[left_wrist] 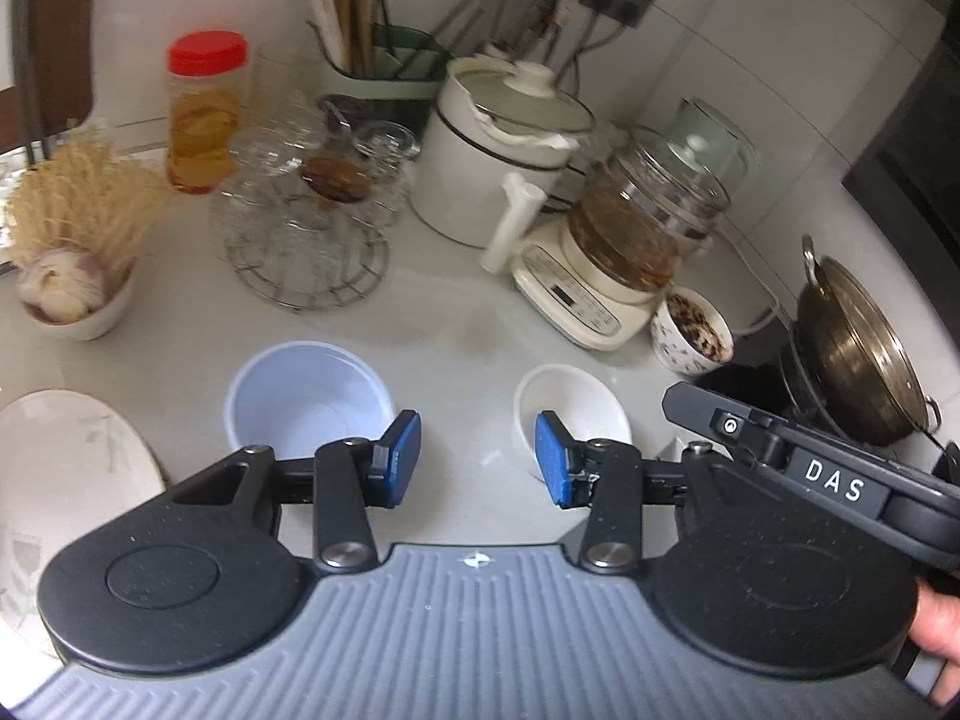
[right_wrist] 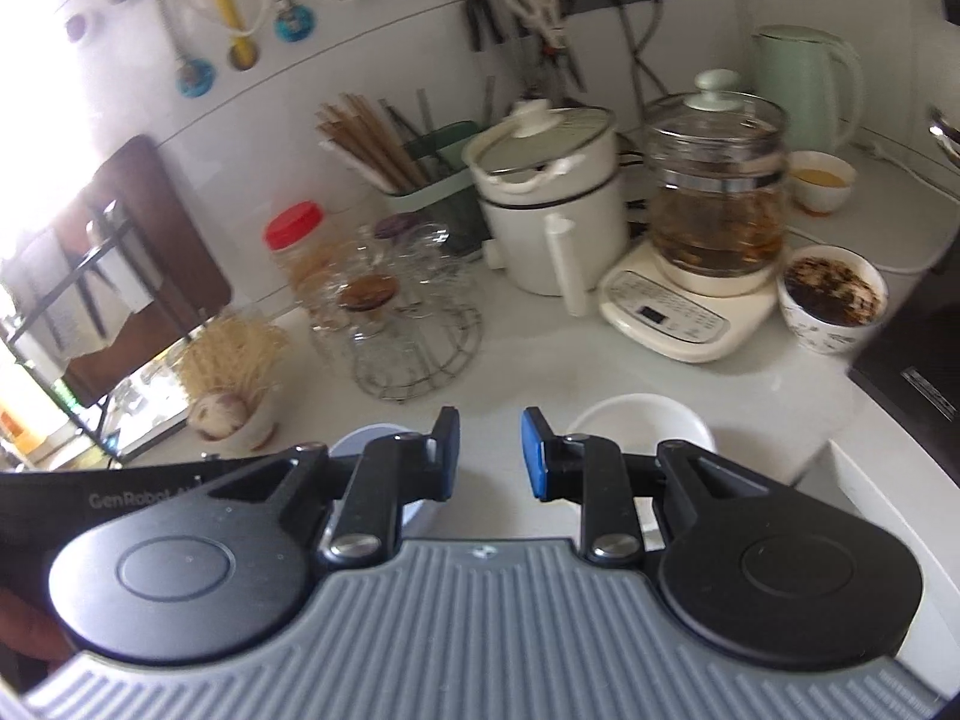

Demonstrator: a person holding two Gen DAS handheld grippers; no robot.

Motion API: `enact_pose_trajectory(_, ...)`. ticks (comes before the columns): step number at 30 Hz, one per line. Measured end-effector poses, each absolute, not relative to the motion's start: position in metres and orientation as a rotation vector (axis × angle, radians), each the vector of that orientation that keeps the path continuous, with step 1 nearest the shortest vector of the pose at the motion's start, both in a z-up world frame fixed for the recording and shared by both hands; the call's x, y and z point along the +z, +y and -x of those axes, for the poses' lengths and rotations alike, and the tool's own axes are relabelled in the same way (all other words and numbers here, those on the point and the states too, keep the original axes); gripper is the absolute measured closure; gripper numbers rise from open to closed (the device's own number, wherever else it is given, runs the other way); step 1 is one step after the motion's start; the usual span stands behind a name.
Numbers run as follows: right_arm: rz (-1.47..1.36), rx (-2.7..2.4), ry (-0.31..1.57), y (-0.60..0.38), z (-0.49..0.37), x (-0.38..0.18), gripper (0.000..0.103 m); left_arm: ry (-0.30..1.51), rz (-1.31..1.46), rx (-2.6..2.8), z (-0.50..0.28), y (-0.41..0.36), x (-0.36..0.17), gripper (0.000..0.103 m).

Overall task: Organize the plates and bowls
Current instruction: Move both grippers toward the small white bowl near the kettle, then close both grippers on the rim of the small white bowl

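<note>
Left wrist view: left gripper point(left_wrist: 477, 459) apart and empty over the desk point(left_wrist: 456, 336), between blue bowl point(left_wrist: 309, 399) and white bowl point(left_wrist: 570, 408); right gripper point(right_wrist: 491, 456) likewise; either could knock a bowl

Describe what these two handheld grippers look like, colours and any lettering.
Both are alike: black linkage arms with silver pivot screws, two round black housings, a ribbed grey base. The left gripper has blue pads on its fingers. The right gripper matches; its side reads DAS in white.
</note>
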State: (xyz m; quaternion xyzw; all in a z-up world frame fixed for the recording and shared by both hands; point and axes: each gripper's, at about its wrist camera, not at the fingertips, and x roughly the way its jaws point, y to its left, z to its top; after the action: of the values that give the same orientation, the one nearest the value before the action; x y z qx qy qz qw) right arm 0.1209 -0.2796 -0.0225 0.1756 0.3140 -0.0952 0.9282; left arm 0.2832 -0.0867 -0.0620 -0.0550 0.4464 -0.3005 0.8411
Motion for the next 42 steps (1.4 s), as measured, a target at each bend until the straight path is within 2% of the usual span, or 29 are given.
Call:
enact_pose_trajectory(10,-0.395,-0.292,0.663,-0.308,-0.105,-0.029,0.076,0.969,0.066,-0.744,-0.283,-0.129,-0.071,0.055)
enact_pose_trajectory(13,-0.432,-0.315,0.689,-0.319,-0.103,-0.038,0.076,0.988,0.063,-0.769,-0.284,-0.14,-0.078,0.049)
enact_pose_trajectory(17,-0.496,-0.322,0.727,-0.333,-0.105,-0.05,0.076,1.022,0.051,-0.785,-0.289,-0.155,-0.087,0.048)
enact_pose_trajectory(32,-0.589,-0.383,0.746,-0.396,-0.138,-0.079,0.075,1.124,0.03,-0.768,-0.346,-0.207,-0.122,0.047)
enact_pose_trajectory(33,-0.599,-0.383,0.744,-0.401,-0.14,-0.081,0.068,1.128,0.025,-0.768,-0.349,-0.211,-0.125,0.047)
enact_pose_trajectory(35,-0.623,-0.395,0.733,-0.41,-0.145,-0.086,0.03,1.136,0.016,-0.761,-0.355,-0.219,-0.132,0.047)
enact_pose_trajectory(36,-0.631,-0.396,0.732,-0.414,-0.147,-0.089,0.026,1.14,0.014,-0.758,-0.358,-0.223,-0.135,0.047)
enact_pose_trajectory(42,-0.685,-0.373,0.794,-0.435,-0.166,-0.112,0.027,1.185,0.032,-0.732,-0.376,-0.237,-0.157,0.047)
